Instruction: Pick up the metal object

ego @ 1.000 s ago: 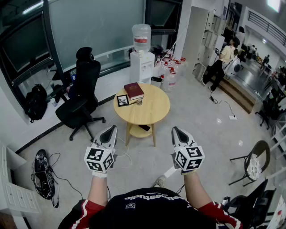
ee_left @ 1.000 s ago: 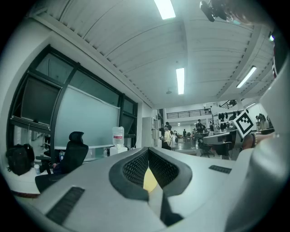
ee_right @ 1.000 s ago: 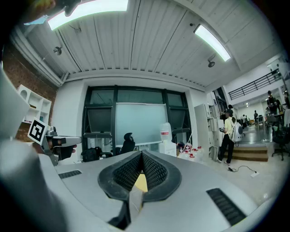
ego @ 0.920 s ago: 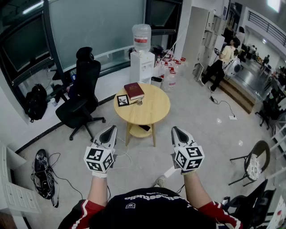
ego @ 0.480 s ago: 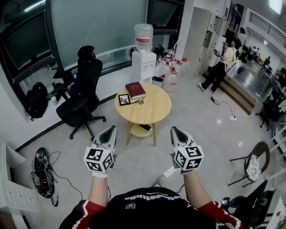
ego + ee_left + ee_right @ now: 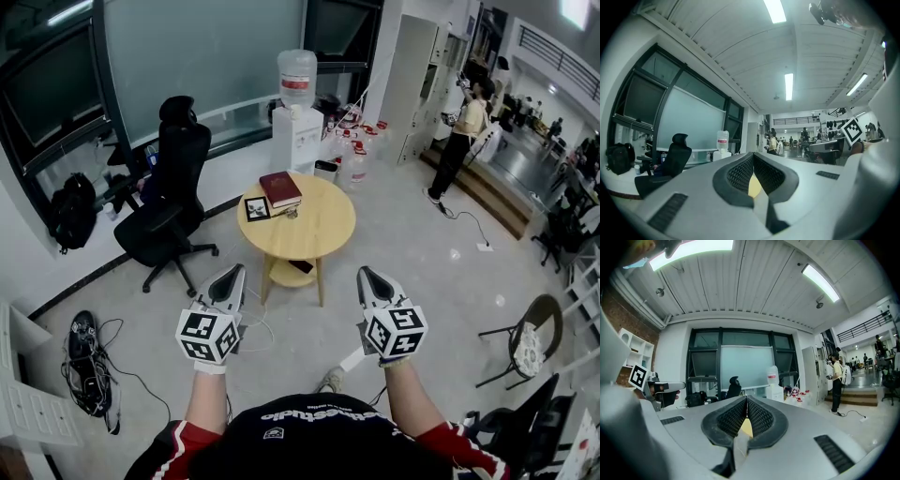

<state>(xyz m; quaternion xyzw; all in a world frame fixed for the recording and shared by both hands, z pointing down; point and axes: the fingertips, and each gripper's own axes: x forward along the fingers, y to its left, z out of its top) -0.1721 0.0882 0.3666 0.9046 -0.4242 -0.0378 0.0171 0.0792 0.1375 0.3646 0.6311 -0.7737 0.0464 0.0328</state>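
- The metal object (image 6: 292, 214) is small and lies on the round wooden table (image 6: 323, 230), near the table's far left edge. It is just right of a small picture frame (image 6: 257, 209) and just in front of a dark red book (image 6: 281, 189). Its exact shape is too small to make out.
- Object, frame and book lie where they lay a second ago, and both grippers hang in nearly the same spots as then.
- The clearest change is at the back right. The person in a yellow top (image 6: 461, 131), who was bent forward by the steps earlier, now stands upright with arms raised.
- The table's lower shelf (image 6: 281, 274) carries a dark flat thing (image 6: 302, 266).
- Behind the table stands a white water dispenser (image 6: 297, 136) with a clear bottle (image 6: 296, 77) upside down on top. Several water jugs (image 6: 361, 155) with red caps sit on the floor to its right.
- A black office chair (image 6: 173, 187) stands left of the table.
- The left gripper (image 6: 232, 269) is held level over the floor, well short of the table, its jaws closed tip to tip with nothing between them.
- The right gripper (image 6: 366, 272) is beside it at the same height, also closed and empty, touching nothing.
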